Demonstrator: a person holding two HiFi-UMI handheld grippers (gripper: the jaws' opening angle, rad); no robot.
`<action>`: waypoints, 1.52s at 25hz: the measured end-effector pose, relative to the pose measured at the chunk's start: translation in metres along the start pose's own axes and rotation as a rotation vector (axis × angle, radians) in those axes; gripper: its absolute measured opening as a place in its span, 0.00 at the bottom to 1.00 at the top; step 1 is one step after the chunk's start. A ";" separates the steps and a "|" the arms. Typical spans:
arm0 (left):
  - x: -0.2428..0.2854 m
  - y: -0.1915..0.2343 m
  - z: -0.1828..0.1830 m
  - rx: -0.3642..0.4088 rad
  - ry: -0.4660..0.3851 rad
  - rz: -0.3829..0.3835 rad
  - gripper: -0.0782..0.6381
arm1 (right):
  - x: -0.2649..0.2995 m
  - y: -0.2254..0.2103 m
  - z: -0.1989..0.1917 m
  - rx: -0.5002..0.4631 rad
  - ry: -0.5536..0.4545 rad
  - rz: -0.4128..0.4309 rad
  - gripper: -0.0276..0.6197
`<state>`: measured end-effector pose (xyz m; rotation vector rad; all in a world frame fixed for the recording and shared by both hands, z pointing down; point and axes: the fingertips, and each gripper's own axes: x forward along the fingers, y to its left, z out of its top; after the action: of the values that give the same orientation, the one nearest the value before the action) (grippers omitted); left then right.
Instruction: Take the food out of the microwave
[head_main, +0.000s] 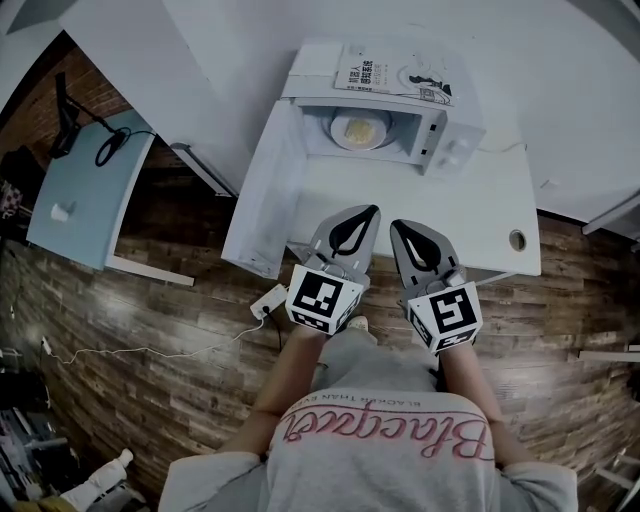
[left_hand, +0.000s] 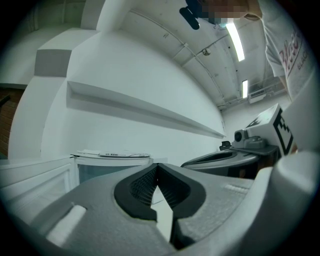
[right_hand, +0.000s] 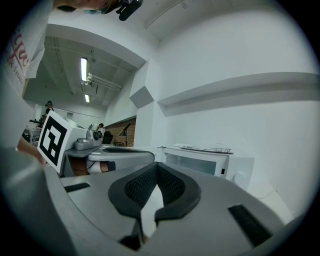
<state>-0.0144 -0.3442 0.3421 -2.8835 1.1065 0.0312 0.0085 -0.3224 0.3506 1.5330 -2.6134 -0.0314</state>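
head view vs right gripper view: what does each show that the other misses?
Head view only: the food inside the microwave, and the wood floor. Right gripper view only: ceiling lights and a wall shelf. Both: the microwave with a booklet on top, plus the left gripper and right gripper, fingers shut and empty.

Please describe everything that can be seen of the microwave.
The microwave is a white box standing on the white table. Its door is swung open to the left in the head view. Inside lies a round plate with pale yellow food. A printed booklet rests on its top; the controls sit at its right.
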 end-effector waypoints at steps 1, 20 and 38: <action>0.002 0.002 -0.001 -0.002 0.002 -0.003 0.11 | 0.002 -0.001 0.000 -0.001 0.001 -0.003 0.06; 0.052 0.048 -0.027 -0.053 0.041 0.050 0.11 | 0.047 -0.047 -0.017 0.023 0.049 0.000 0.06; 0.115 0.115 -0.087 -0.217 0.148 0.131 0.35 | 0.127 -0.093 -0.039 0.062 0.080 0.082 0.06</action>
<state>-0.0057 -0.5113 0.4194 -3.0381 1.3989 -0.0623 0.0319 -0.4768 0.3930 1.4135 -2.6346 0.1167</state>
